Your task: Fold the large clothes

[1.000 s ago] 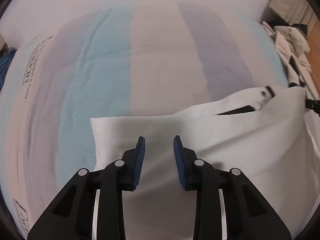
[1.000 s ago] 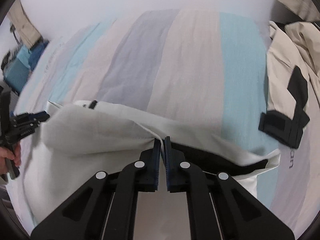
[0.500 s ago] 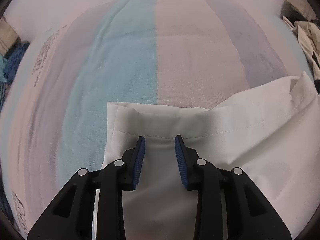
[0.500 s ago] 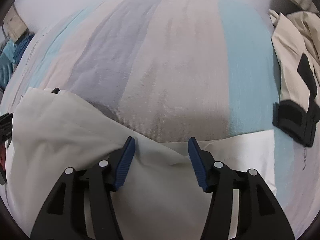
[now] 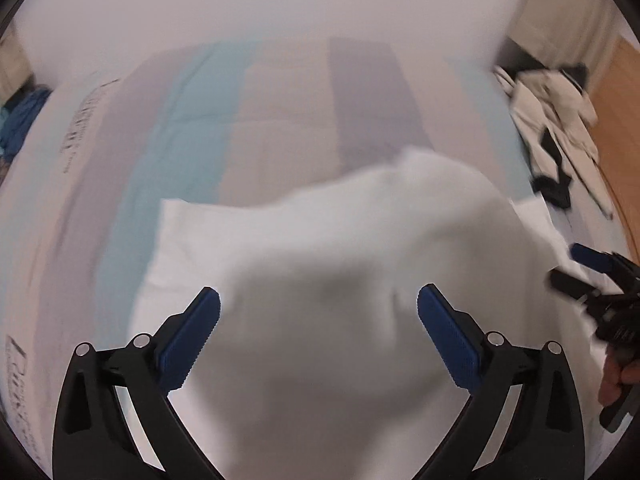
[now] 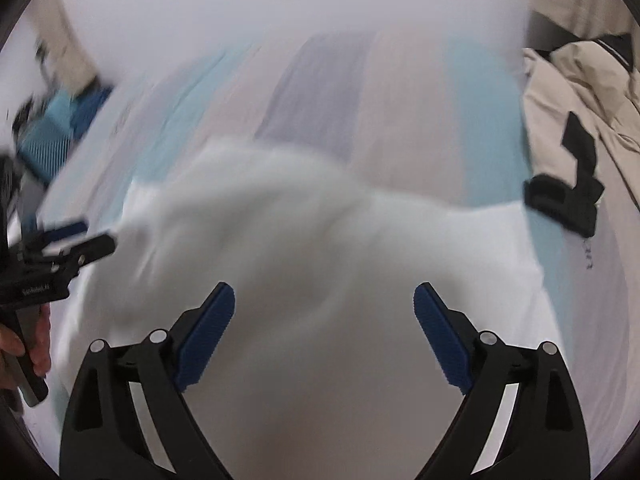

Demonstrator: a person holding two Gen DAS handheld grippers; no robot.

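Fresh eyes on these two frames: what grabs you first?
The blurred white garment fills the centre of both views, heaped on the pastel striped bedsheet. Both grippers gape wide over it, left gripper and right gripper, holding nothing. A beige jacket with black cuffs lies crumpled at the right edge.

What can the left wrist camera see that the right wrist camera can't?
Only the left wrist view shows the orange wooden floor and the right gripper from the side. Only the right wrist view shows the teal ribbed cloth and the left gripper from the side. Both show the white garment lying on the striped bedsheet, a beige jacket at the right edge, and wide-open blue-padded fingers holding nothing.
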